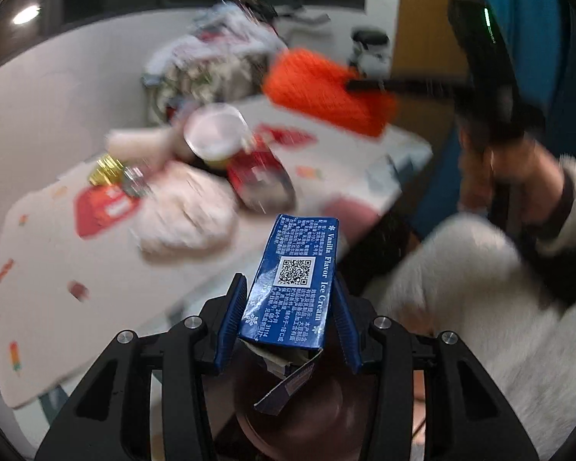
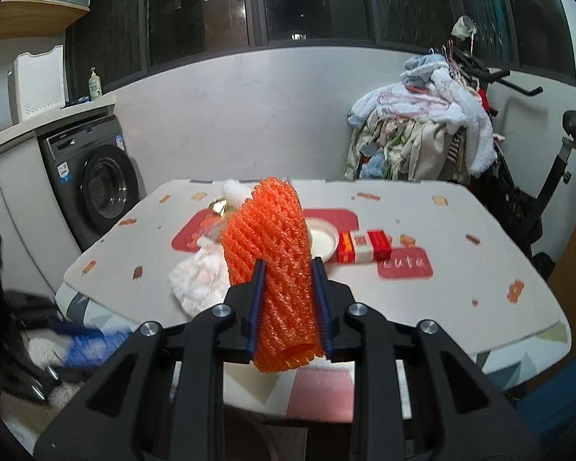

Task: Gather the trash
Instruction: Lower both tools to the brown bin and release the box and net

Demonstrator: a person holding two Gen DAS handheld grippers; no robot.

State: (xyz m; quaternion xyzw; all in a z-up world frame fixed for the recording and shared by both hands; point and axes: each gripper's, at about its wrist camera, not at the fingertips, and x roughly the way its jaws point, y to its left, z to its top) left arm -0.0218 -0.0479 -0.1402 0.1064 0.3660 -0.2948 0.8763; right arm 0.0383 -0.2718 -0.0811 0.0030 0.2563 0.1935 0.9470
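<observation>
Both hands are loaded, so the step in hand looks like carrying 2 bits of trash off the table w/ a bin as the likely goal; no bin is clearly in view, so I can't tell where the drop goes.

To do it well: keep both grips firm till over the bin, carry low, and let go 1 at a time, as the foam net is springy and could pop out.

Nearest, the left gripper (image 1: 290, 307) is clamped about halfway on the blue ice cream box (image 1: 292, 284); pads press its 2 long sides and the torn flap hangs below.

The right gripper (image 2: 288, 307) is squeezed as tight as it goes on the orange foam net (image 2: 272, 265), which bulges above and below the pads.

Further out on the table (image 2: 460, 288) more trash waits: crumpled tissue (image 2: 199, 276), a white bowl (image 2: 322, 240), and a red and white pack (image 2: 364, 246).

A gold wrapper (image 2: 220, 205) lies near the far edge.
</observation>
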